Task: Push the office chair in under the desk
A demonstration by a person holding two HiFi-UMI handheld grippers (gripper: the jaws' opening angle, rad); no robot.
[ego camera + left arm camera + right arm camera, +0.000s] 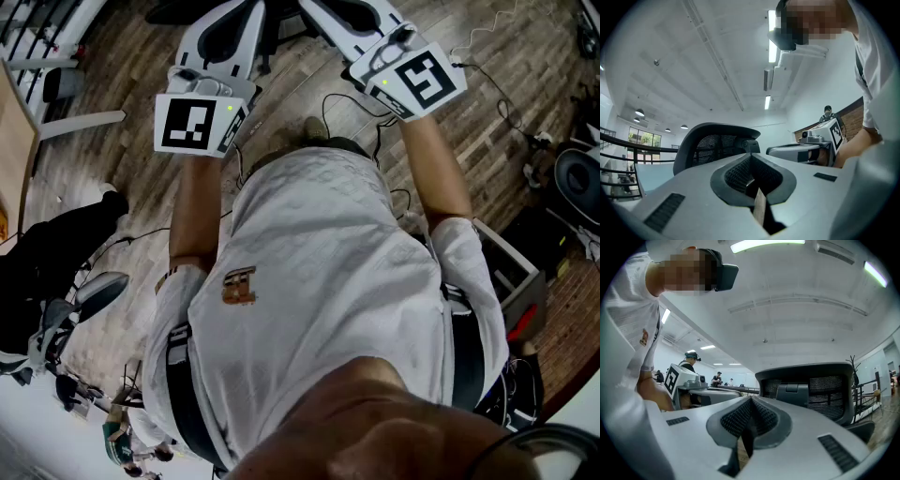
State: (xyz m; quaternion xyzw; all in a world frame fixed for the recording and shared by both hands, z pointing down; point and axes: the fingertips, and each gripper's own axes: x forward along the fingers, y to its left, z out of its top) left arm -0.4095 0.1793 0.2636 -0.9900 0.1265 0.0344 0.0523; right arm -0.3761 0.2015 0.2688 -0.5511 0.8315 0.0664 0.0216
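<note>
The office chair's black mesh backrest (712,145) rises just beyond my left gripper (752,173), and it shows again at the right of the right gripper view (820,390). No contact with it is visible. Both grippers are held side by side in front of the person's chest, left gripper (223,37) and right gripper (361,19) at the top of the head view. Each one's jaws are shut with nothing between them. My right gripper (749,418) sees the left one's marker cube (675,378) beside it. The desk cannot be made out for certain.
Cables (366,122) trail over the wood floor below the grippers. A grey open box (516,281) stands at the right, a round black device (577,183) beyond it. A black bag (56,253) lies at the left. People stand in the background (691,359).
</note>
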